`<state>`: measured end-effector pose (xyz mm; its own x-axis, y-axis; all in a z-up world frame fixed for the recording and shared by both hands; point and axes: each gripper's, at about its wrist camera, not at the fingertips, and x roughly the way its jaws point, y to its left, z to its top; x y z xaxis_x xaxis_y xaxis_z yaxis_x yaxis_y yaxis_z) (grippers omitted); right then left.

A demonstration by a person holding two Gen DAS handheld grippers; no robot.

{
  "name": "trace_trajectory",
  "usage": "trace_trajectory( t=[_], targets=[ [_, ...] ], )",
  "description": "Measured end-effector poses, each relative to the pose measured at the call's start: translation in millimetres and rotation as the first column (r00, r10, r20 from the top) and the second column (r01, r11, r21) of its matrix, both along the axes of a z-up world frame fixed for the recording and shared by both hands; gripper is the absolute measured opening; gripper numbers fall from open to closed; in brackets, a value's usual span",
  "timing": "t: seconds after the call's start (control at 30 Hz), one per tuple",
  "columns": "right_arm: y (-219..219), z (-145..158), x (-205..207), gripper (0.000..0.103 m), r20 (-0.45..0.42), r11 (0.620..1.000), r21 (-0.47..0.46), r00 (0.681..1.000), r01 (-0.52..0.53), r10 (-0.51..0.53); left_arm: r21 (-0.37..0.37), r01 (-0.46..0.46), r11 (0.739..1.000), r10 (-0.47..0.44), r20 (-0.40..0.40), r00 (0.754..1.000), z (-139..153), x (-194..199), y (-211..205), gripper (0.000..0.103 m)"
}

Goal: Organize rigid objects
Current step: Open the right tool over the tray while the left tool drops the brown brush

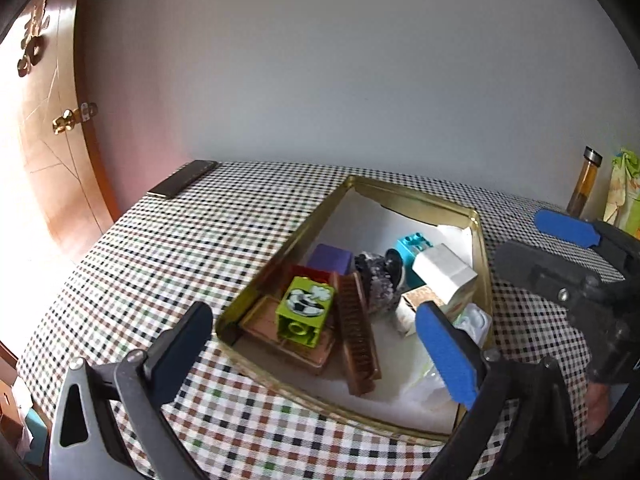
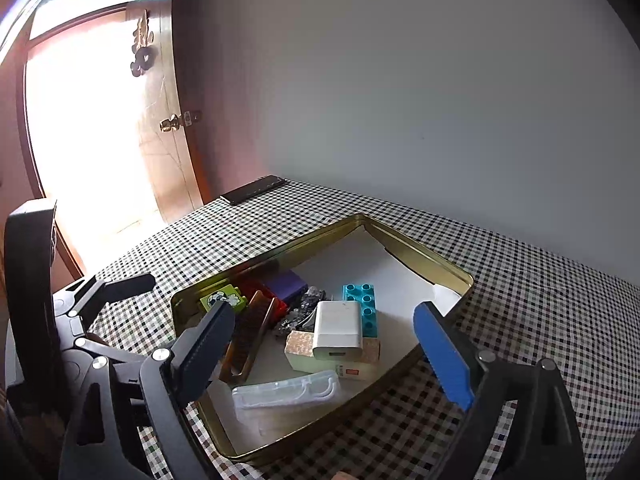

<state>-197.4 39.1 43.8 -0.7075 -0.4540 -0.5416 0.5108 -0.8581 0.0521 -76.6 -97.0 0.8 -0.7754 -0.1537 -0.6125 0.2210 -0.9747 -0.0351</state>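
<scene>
Tools point(image 1: 316, 356) wide, tin point(image 1: 280, 248) half-hidden

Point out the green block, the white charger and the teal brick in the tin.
green block point(image 1: 306, 311): left wrist view, on its printed top face.
white charger point(image 2: 338, 330): right wrist view, on its broad flat top side.
teal brick point(image 2: 365, 300): right wrist view, on its studded top.
</scene>
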Motion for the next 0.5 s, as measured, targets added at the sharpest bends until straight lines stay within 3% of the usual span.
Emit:
trace_trajectory(
  t=[0.5],
  targets=[
    [-0.6,-4.3,-0.1,0.093,0.004,1.0,0.009,1.0,-0.012,0.012,-0.042,-0.015,0.999,0.014,-0.019,1.0,-1.8,5.8,-5.0,0.103]
  ],
)
